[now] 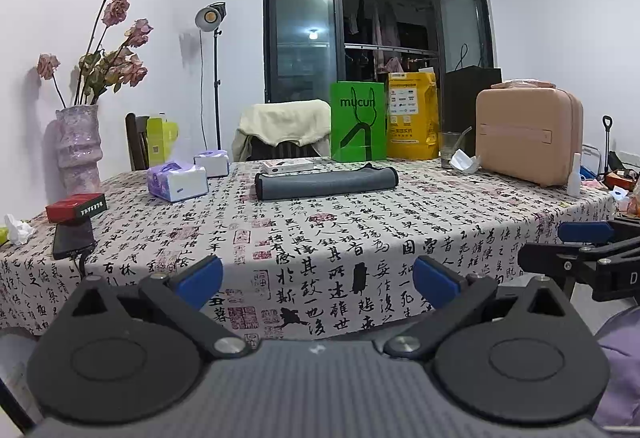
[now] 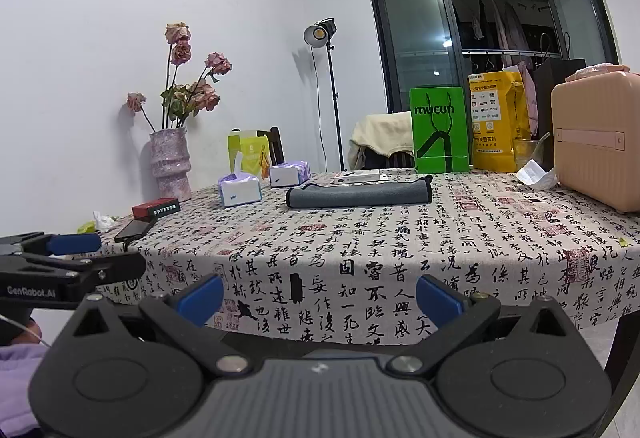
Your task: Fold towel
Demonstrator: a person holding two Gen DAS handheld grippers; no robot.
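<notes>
At the far left of the surface (image 1: 400, 234), covered in a calligraphy-print cloth, a pink vase (image 1: 78, 148) of dried roses stands by the wall, with a red box (image 1: 76, 207) and a dark phone (image 1: 73, 238) near that edge. Two tissue packs (image 1: 177, 182) sit further in. Toward the middle and far side lies the gray towel (image 1: 326, 182), already folded into a long flat strip, with a small white box (image 1: 286, 166) just behind it. Behind these stand a green bag (image 1: 358, 121) and a yellow bag (image 1: 412, 116), then a glass (image 1: 451, 149) and a pink case (image 1: 528, 134) at the right. The left gripper (image 1: 318, 280) and the right gripper (image 2: 319, 294) hover before the near edge, well apart from the towel, jaws spread wide and holding nothing.
</notes>
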